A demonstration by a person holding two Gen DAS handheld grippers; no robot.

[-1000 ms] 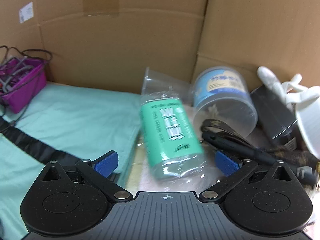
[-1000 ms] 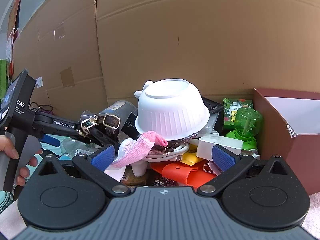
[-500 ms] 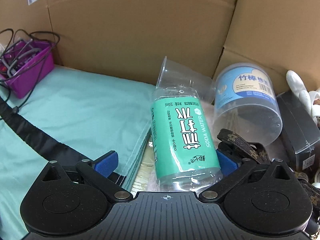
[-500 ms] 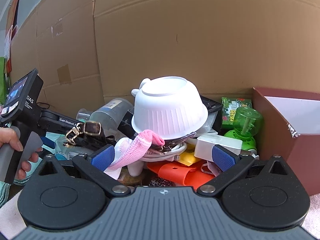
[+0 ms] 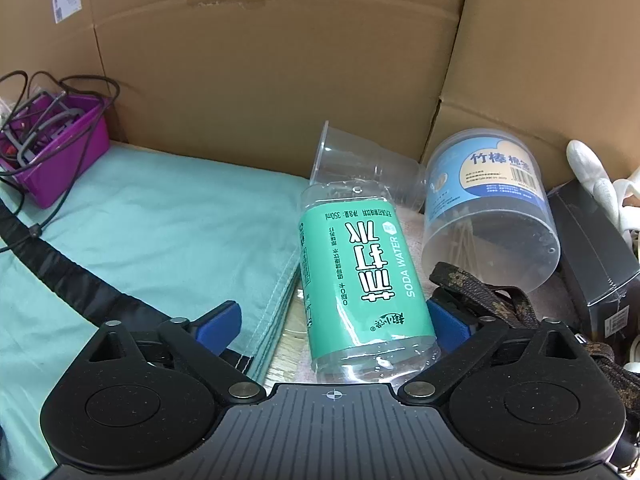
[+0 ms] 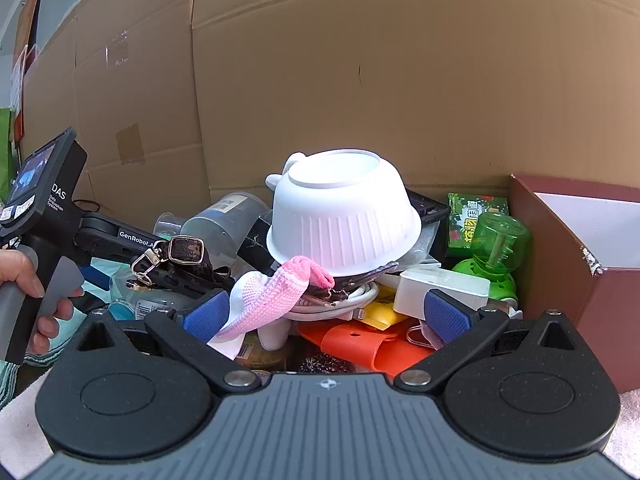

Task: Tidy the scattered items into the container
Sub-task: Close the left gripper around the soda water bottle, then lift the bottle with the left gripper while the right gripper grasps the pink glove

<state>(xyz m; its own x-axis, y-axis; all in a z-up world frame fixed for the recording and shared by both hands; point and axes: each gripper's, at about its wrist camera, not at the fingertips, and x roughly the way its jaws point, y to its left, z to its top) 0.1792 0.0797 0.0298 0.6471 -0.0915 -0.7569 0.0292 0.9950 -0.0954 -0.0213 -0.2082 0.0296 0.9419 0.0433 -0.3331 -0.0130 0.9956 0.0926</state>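
Left gripper (image 5: 336,320) fingers wide, soda bottle (image 5: 360,280) lying between them; clear cup (image 5: 360,172) at 12, swab tub (image 5: 488,204) at 1. Right gripper (image 6: 326,312) also wide, holding nothing – white bowl (image 6: 344,216) upside down atop the pile at 12, brown box (image 6: 580,248) at 2.

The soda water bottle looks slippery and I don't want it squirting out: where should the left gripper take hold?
Grip the soda water bottle across its green-labelled middle, coming along its length; it lies on its side between the open left gripper fingers.
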